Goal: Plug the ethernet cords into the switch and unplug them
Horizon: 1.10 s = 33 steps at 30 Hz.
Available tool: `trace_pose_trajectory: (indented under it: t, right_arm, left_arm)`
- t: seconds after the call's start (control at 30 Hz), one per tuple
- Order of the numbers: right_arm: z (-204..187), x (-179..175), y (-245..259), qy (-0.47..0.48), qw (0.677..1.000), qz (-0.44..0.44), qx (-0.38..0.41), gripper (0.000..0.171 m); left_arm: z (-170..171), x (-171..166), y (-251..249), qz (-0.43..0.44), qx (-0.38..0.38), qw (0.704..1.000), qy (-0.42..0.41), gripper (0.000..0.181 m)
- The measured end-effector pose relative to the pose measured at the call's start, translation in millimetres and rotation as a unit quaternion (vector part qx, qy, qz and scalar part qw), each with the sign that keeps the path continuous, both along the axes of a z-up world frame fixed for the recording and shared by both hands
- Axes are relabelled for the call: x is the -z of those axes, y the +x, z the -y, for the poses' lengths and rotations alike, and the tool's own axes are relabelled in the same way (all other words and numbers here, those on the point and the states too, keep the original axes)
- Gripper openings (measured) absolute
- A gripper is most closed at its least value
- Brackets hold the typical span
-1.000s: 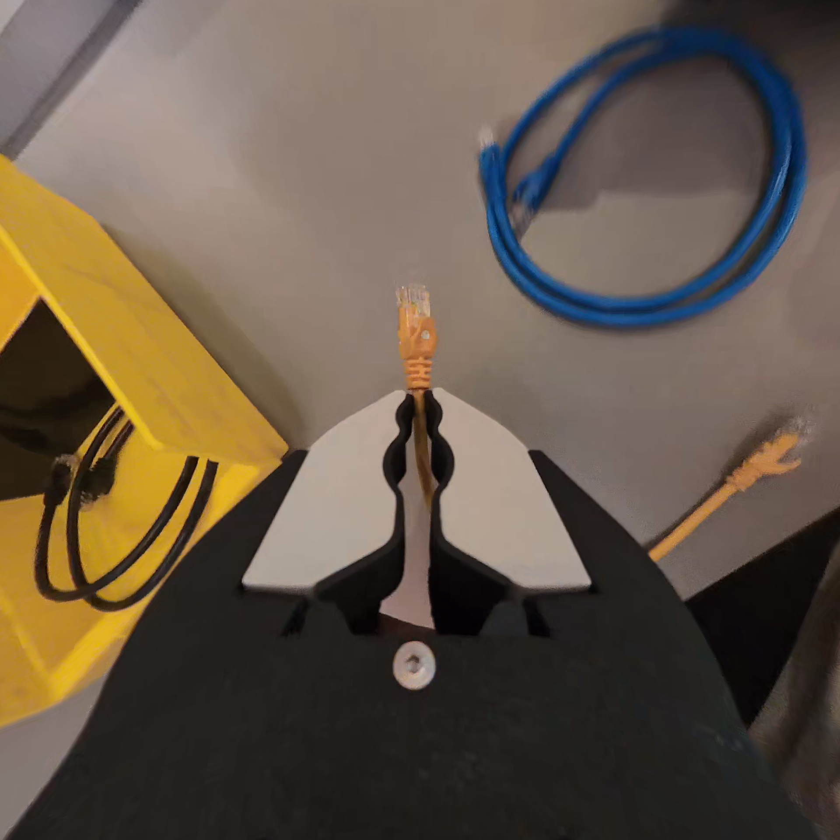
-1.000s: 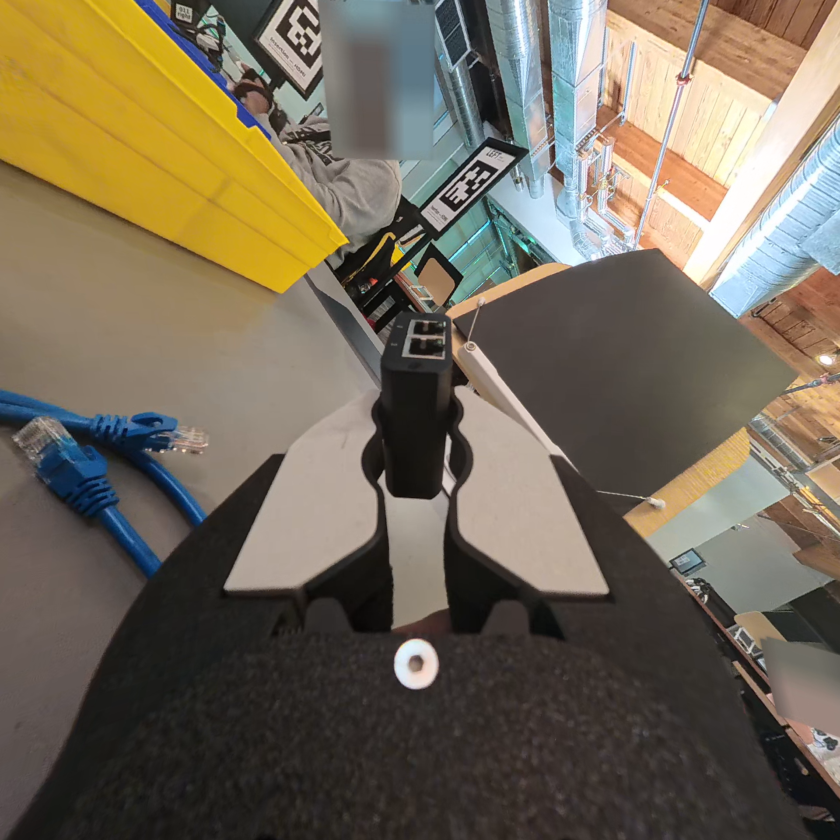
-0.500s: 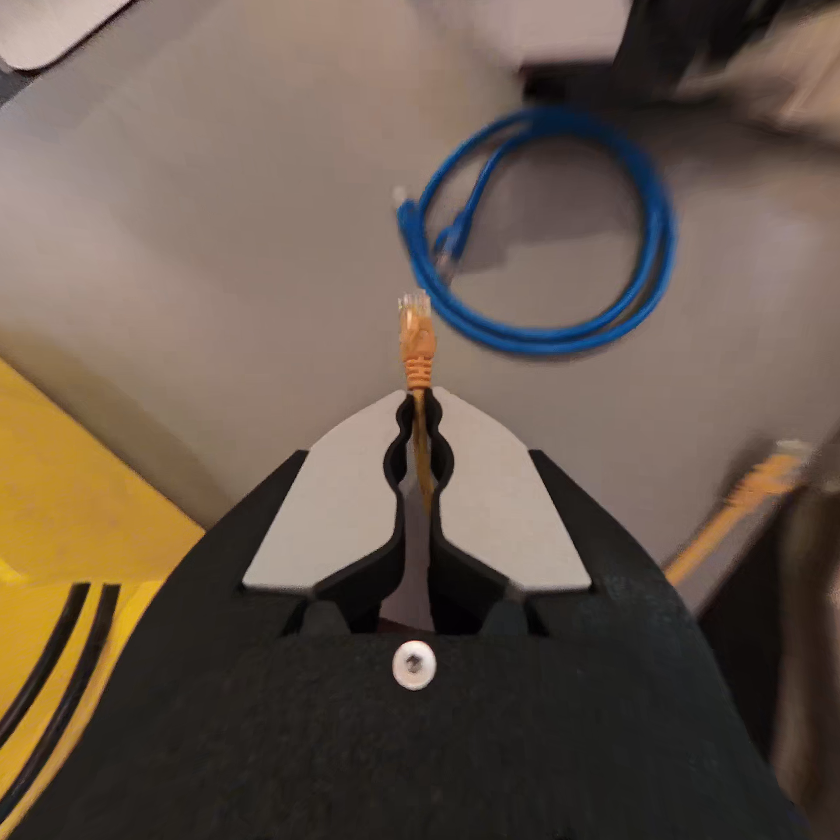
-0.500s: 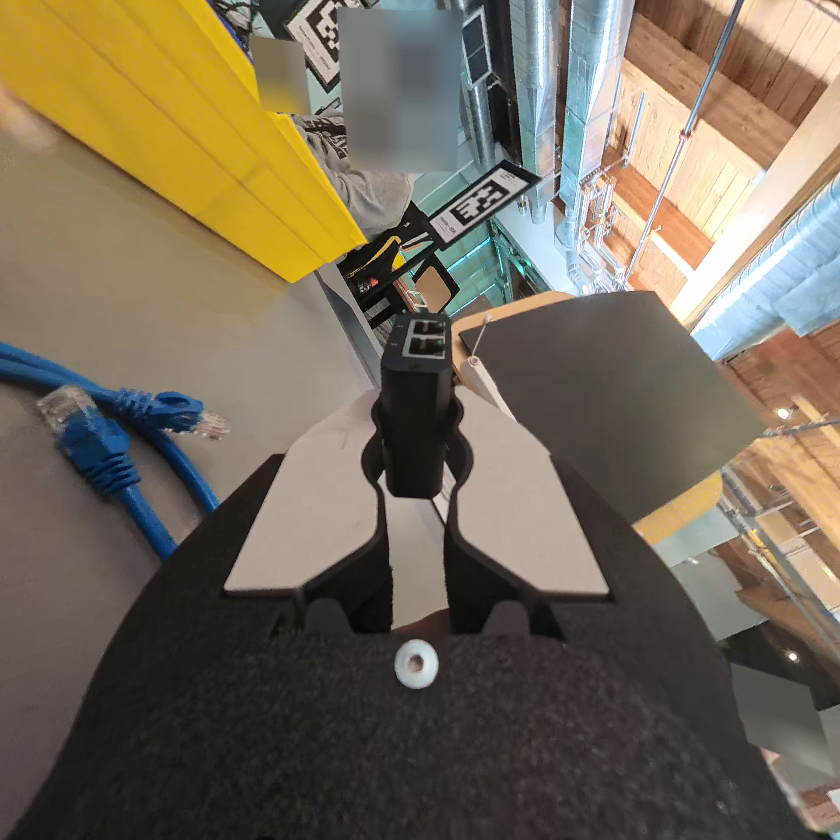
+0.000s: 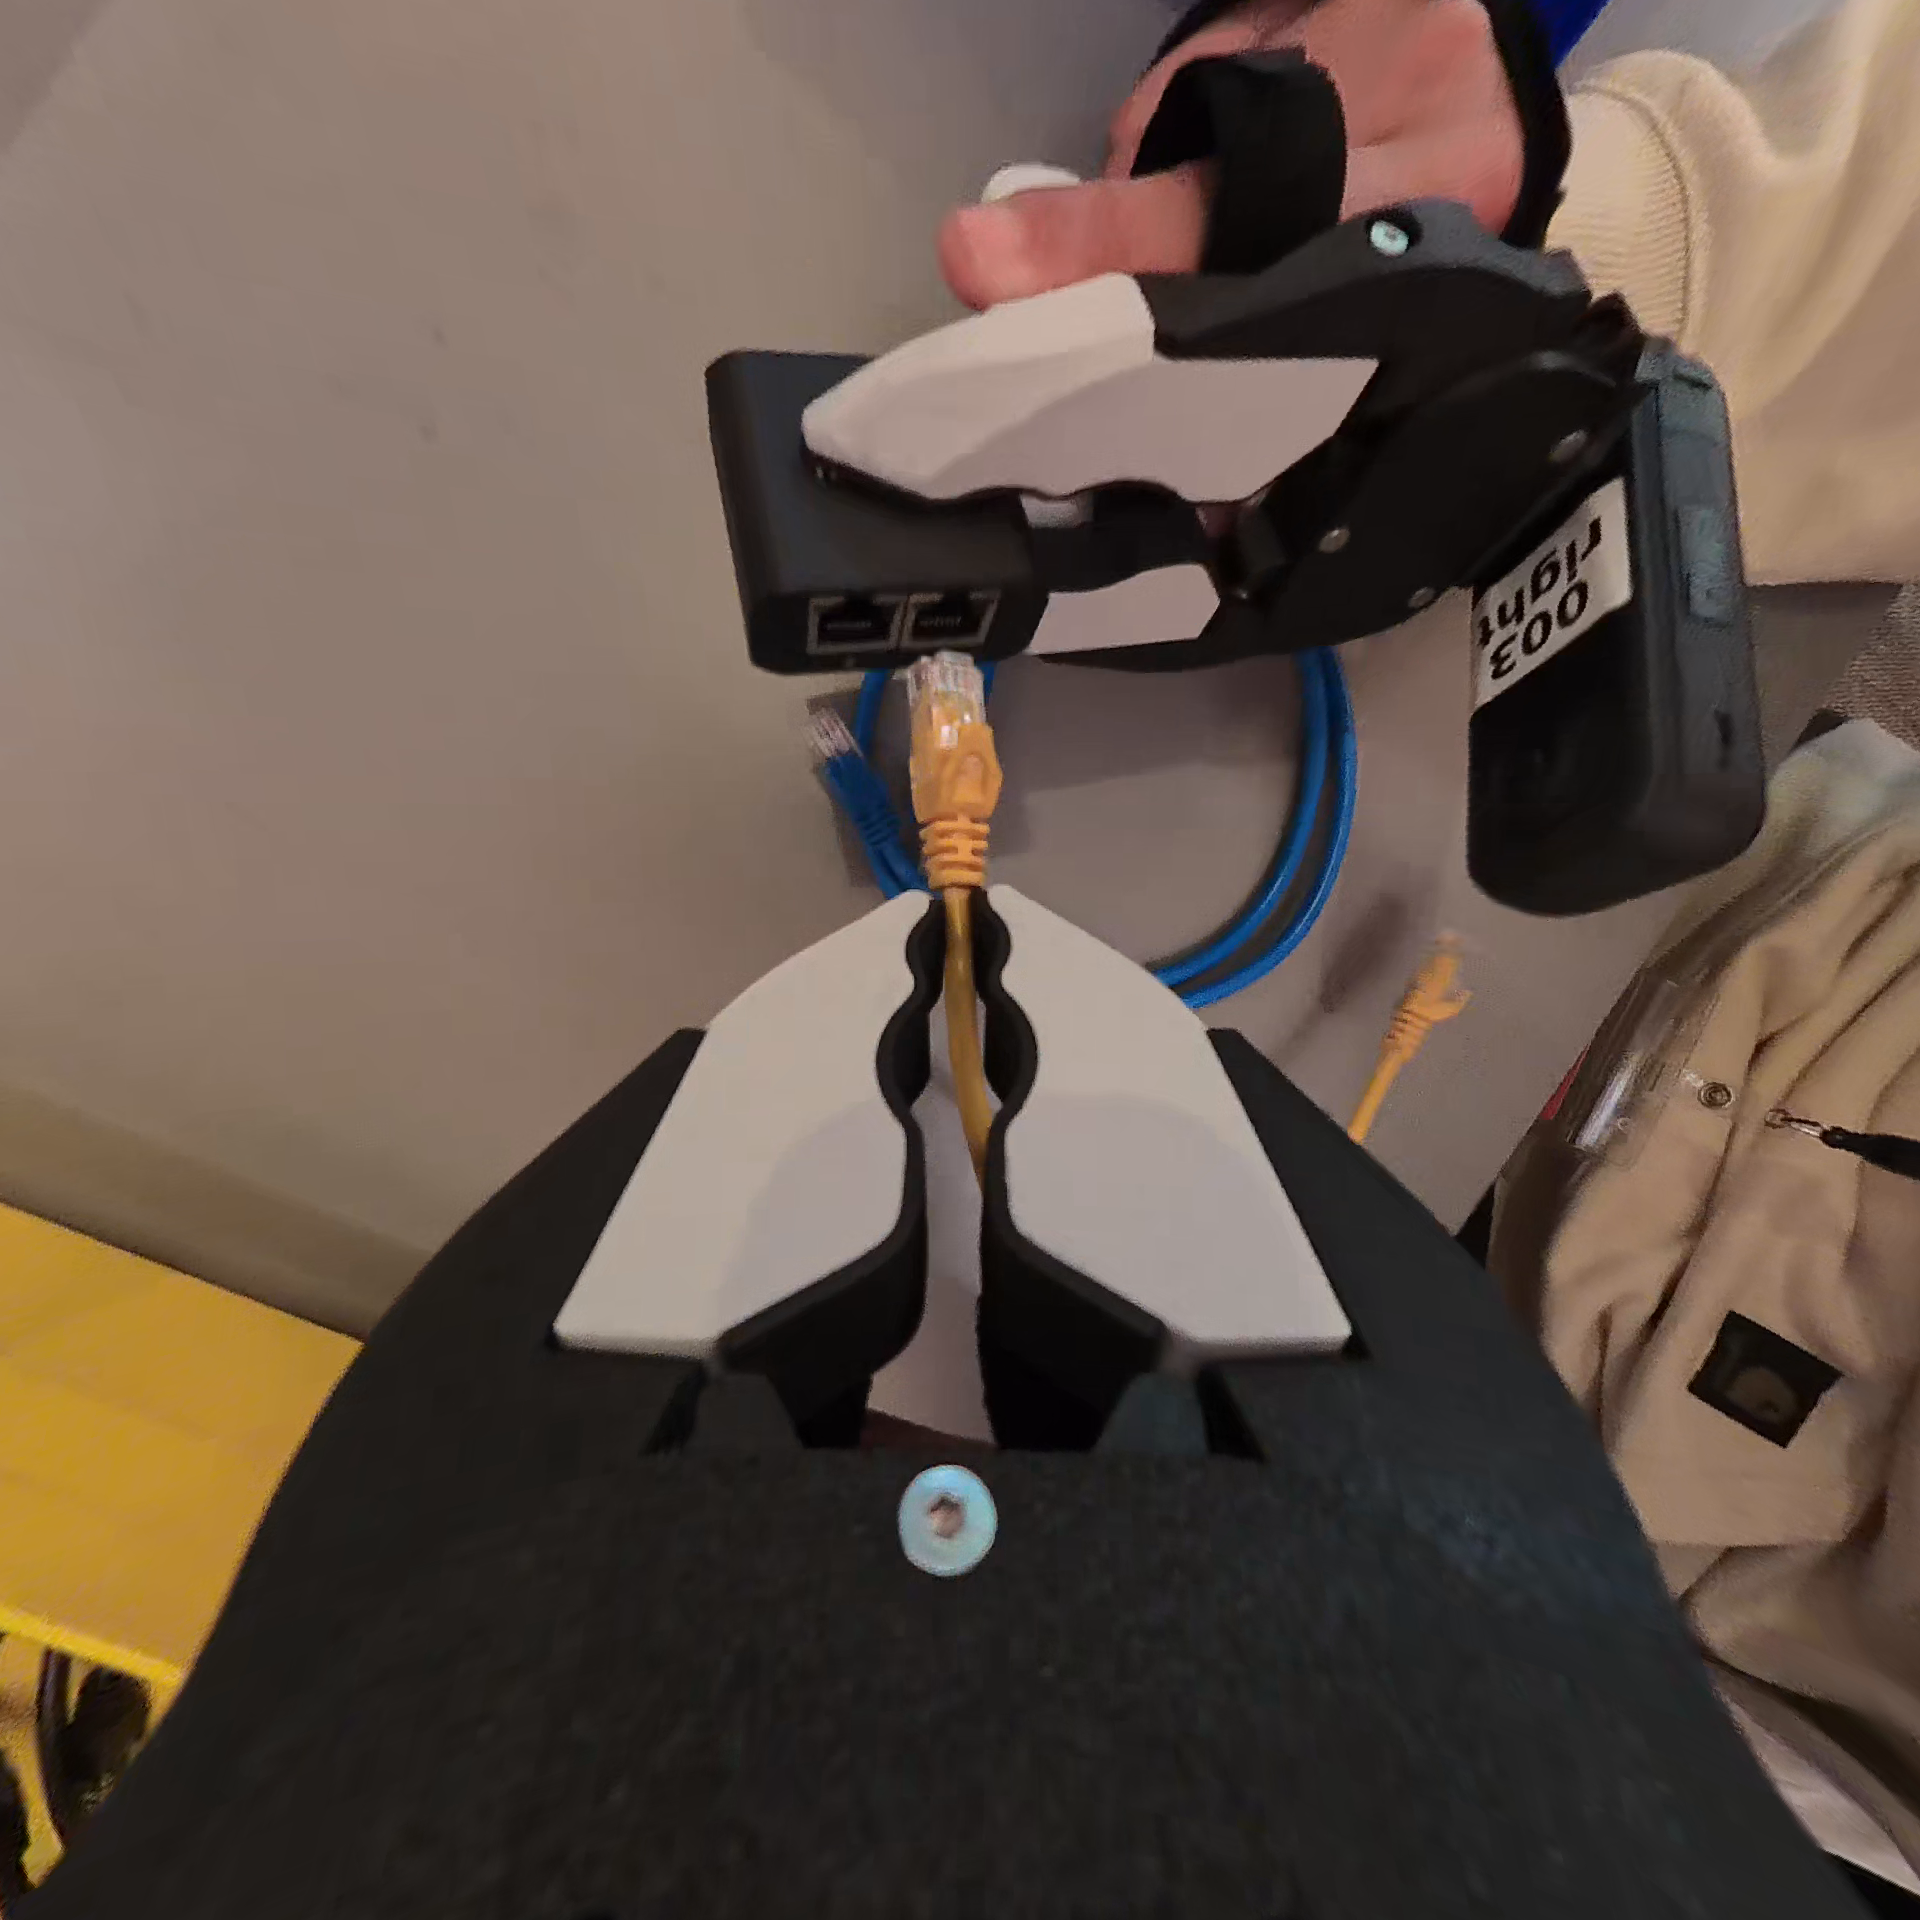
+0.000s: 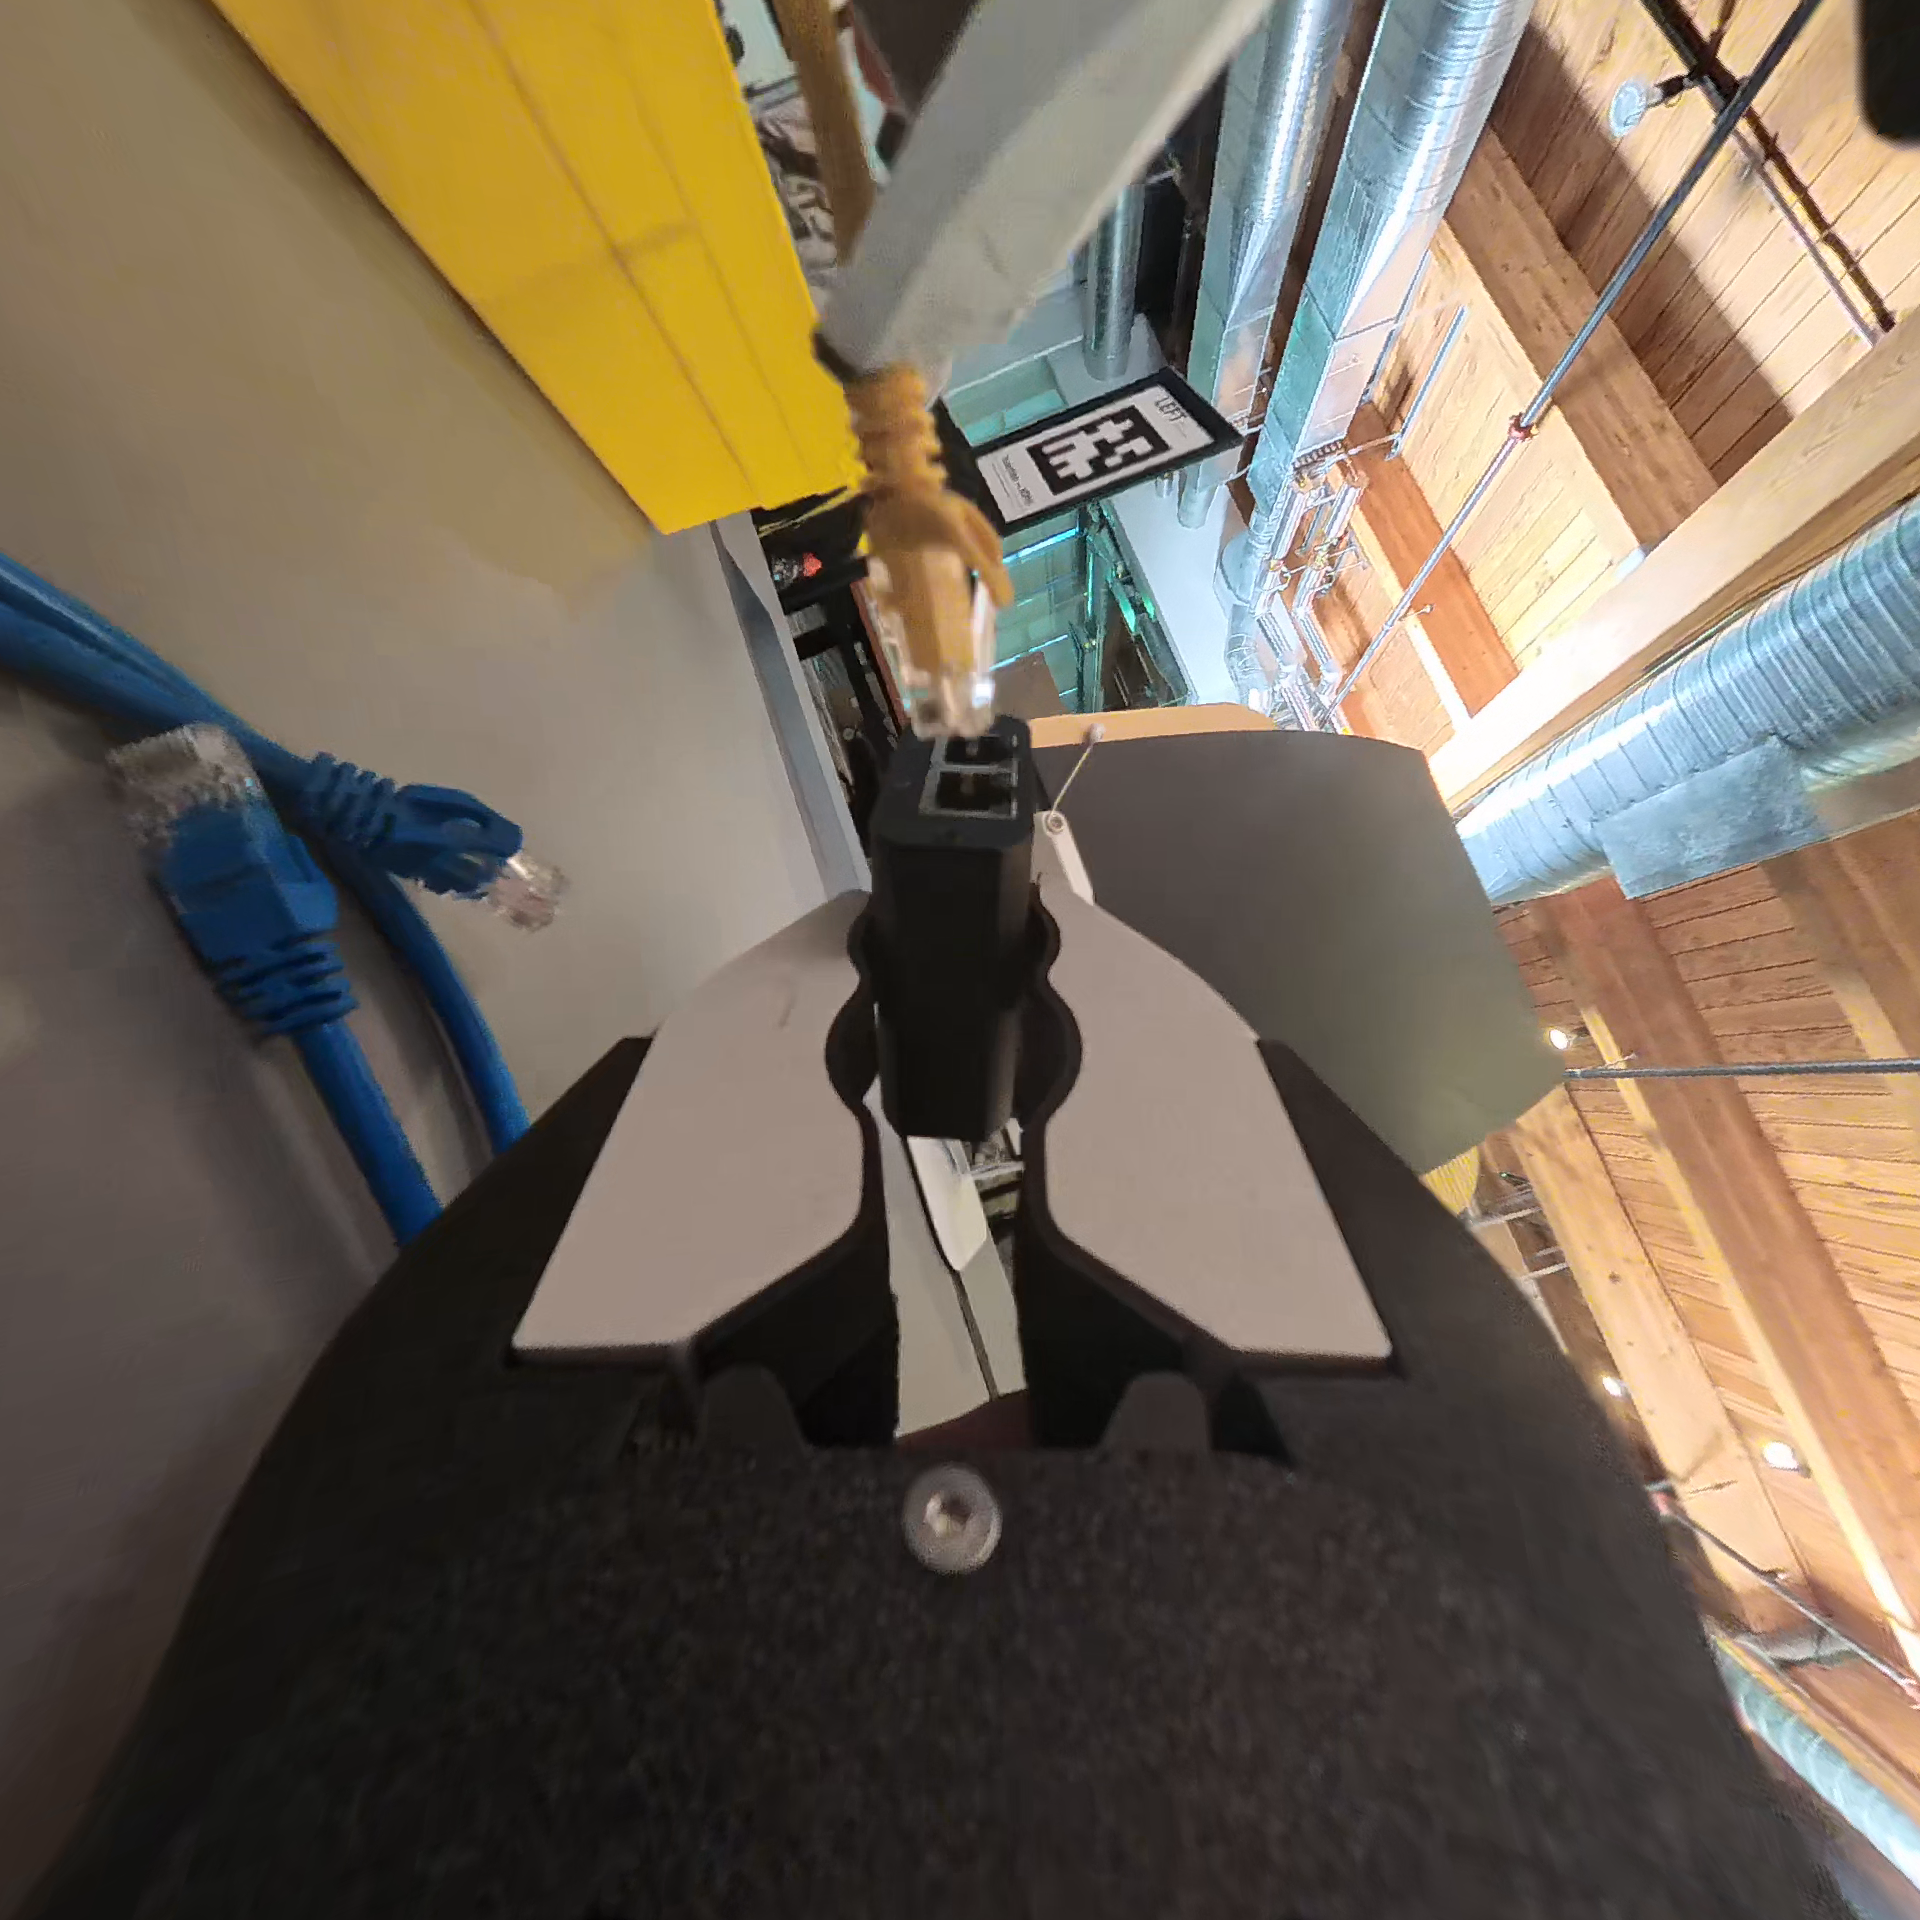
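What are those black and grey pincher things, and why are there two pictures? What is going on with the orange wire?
They are two hand-held claws, one in each of a person's hands. Each claw carries a camera looking along its fingers, so you get one picture per claw.

The left claw is shut on the orange cord, just behind its clear plug. The right claw is shut on a small black switch that has two sockets. In the left picture you also see the person's hand working that right claw. The plug tip is right at a socket, not yet pushed in.

On the grey table lie a coiled blue cord and the orange cord's other end. A yellow bin stands nearby.
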State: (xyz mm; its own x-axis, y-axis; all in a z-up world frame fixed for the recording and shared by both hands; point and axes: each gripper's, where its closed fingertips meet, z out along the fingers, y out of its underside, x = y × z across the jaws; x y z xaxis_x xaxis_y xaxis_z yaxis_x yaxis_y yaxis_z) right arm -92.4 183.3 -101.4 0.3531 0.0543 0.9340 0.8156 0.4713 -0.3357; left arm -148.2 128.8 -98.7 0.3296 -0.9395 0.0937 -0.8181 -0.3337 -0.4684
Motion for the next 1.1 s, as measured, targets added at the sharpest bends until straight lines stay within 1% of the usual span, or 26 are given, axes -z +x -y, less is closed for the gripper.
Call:
trace_pose_trajectory:
  t: [0.13, 0.43, 0.6, 0.77, 1.1]
  right_arm:
    - [0.2, 3.5, -2.2, 0.000, 1.000, 0.012, 0.001, 0.024]
    - [-3.5, 6.3, 0.0, -0.013, 1.000, 0.011, 0.009, 0.024]
    - [-4.8, 7.0, 0.8, -0.017, 1.000, 0.011, 0.013, 0.024]
    - [-3.6, 8.2, -0.9, -0.016, 1.000, 0.021, 0.015, 0.024]
    - [-4.8, 9.8, -0.5, -0.002, 0.999, 0.044, 0.029, 0.024]
  left_arm:
    - [0.2, 3.8, 7.4, -0.004, 0.001, 1.000, -0.001, 0.004]
    - [-3.2, 9.8, 9.4, 0.004, -0.021, 0.999, -0.031, 0.004]
    - [-1.1, 7.2, 12.9, 0.046, -0.043, 0.994, -0.093, 0.004]
    - [-0.9, 15.3, 12.2, 0.057, -0.059, 0.986, -0.144, 0.004]
    - [-0.3, 22.6, 12.2, 0.033, -0.055, 0.983, -0.174, 0.004]
